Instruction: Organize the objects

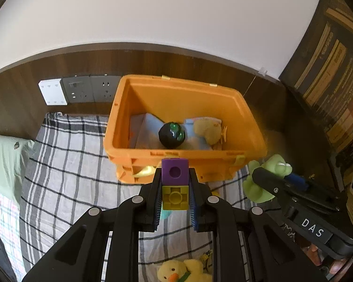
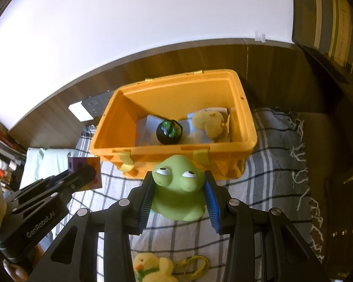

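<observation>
We pinch a stack of linked cubes (image 1: 175, 184), purple over yellow, in our left tongs (image 1: 175, 188), just before the orange bin (image 1: 139, 94). Our right tongs (image 2: 180, 192) clamp a green frog toy (image 2: 178, 188) near its front wall. A yellow plush duck (image 1: 183, 272) lies on the checked cloth (image 1: 66, 164)

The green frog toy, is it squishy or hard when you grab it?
Probably squishy: the green frog toy looks like smooth, rounded rubber, bulging between the right gripper's pads. It seems light. Its glossy skin could slip.
</observation>
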`<state>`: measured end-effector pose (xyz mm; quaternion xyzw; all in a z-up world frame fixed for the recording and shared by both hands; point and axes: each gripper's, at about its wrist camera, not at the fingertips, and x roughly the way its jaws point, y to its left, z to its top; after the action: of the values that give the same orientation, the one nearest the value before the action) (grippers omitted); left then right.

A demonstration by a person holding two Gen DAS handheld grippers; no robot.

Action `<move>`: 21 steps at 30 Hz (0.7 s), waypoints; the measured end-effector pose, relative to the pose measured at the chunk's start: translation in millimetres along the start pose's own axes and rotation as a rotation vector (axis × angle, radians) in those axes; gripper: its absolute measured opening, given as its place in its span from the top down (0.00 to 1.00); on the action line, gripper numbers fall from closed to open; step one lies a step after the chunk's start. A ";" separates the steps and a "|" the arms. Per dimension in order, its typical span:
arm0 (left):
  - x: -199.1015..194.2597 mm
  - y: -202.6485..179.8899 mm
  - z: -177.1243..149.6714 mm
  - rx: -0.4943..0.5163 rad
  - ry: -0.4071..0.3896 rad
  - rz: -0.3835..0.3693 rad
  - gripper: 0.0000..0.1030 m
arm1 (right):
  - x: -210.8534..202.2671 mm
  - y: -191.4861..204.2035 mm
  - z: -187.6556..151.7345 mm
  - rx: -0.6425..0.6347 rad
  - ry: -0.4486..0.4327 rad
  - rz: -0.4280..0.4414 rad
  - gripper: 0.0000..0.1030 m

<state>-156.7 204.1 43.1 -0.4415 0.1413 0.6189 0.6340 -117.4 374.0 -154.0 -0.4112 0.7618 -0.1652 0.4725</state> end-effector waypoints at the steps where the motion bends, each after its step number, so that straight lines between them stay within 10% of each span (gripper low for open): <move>1: 0.1 0.4 2.2 0.002 -0.003 0.000 0.80 | 0.2 1.0 2.3 -0.009 -0.007 -0.004 0.60; 4: 0.3 1.4 10.0 0.134 0.046 -0.111 0.80 | 0.6 3.5 8.4 -0.040 -0.029 -0.021 0.60; 21: 18.0 -1.6 45.7 0.157 0.019 -0.144 0.80 | 9.6 11.3 44.2 -0.165 -0.136 -0.089 0.60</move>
<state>-168.6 249.8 56.7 -0.4054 0.1635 0.5546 0.7081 -86.9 379.4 -188.9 -0.4926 0.7199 -0.0944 0.4798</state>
